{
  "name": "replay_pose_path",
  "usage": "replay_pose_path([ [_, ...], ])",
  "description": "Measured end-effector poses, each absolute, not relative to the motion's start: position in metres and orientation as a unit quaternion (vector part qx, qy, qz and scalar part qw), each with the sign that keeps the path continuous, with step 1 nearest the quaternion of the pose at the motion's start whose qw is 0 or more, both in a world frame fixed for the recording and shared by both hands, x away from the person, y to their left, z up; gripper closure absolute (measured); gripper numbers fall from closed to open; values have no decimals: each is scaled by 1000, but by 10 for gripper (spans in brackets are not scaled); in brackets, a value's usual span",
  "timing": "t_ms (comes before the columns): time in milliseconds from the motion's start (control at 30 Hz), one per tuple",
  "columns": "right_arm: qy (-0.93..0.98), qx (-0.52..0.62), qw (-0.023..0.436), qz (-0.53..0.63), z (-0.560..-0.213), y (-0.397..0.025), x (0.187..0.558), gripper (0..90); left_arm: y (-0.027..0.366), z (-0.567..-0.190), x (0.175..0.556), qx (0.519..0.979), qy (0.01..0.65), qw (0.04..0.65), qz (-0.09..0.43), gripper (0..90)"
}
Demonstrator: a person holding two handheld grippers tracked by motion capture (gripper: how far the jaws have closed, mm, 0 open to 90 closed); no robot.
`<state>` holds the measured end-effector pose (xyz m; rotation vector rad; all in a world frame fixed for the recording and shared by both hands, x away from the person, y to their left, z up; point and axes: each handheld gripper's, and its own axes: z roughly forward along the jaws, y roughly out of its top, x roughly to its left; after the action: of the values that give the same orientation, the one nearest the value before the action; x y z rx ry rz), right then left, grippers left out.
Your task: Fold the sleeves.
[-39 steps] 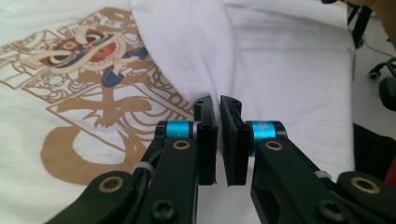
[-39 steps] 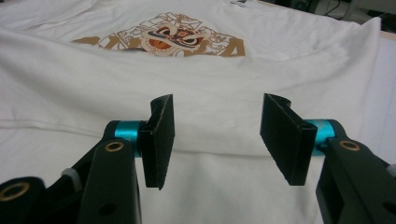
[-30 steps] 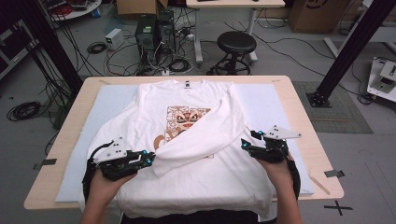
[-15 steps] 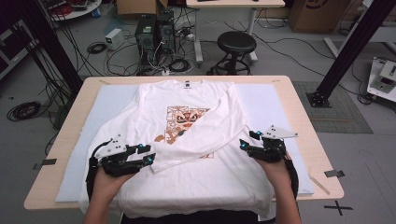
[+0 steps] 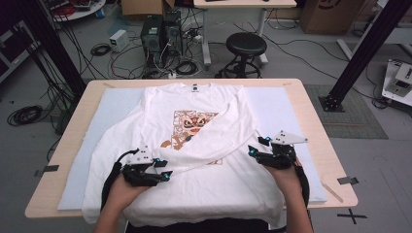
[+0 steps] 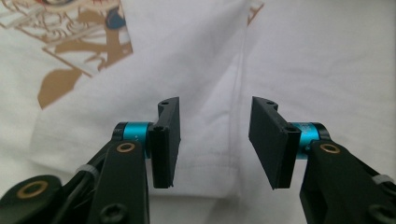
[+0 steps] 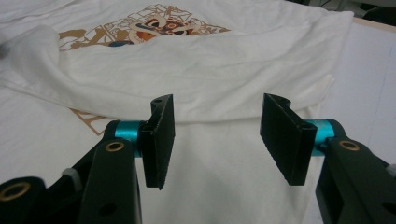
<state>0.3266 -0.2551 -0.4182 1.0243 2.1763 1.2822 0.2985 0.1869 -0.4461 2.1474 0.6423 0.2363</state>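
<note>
Two tools, left tool and right tool, gape empty over the white shirt on the padded wooden table.

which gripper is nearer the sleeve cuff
Left. The left gripper sits right at the cuff, open jaws either side; the right gripper is off at the shirt's far side.

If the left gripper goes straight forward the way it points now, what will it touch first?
Most likely the folded sleeve of the white shirt. The left gripper is open, and the sleeve's cuff end and seam lie right between and ahead of its jaws. How high it sits above the cloth is hard to judge.
</note>
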Motion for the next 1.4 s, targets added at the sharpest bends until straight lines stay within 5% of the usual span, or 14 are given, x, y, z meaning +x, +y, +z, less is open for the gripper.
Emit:
replay_pose_path([
  [200,784,365,206,458,-420,-252,328,459,183,-449,297,864,253,423,101,834],
  [400,786,366,205,454,-421,-252,328,460,189,-437,288,854,230,461,78,856],
  [633,783,369,209,455,-421,-254,328,460,188,-402,262,861,186,468,77,850],
  [767,786,367,206,453,-421,-252,328,459,192,-397,260,846,190,492,77,667],
  [1167,787,370,205,450,-423,-252,330,459,214,-425,286,825,278,483,89,575],
  [1400,784,374,207,451,-424,-256,330,459,208,-446,296,848,309,414,119,577],
])
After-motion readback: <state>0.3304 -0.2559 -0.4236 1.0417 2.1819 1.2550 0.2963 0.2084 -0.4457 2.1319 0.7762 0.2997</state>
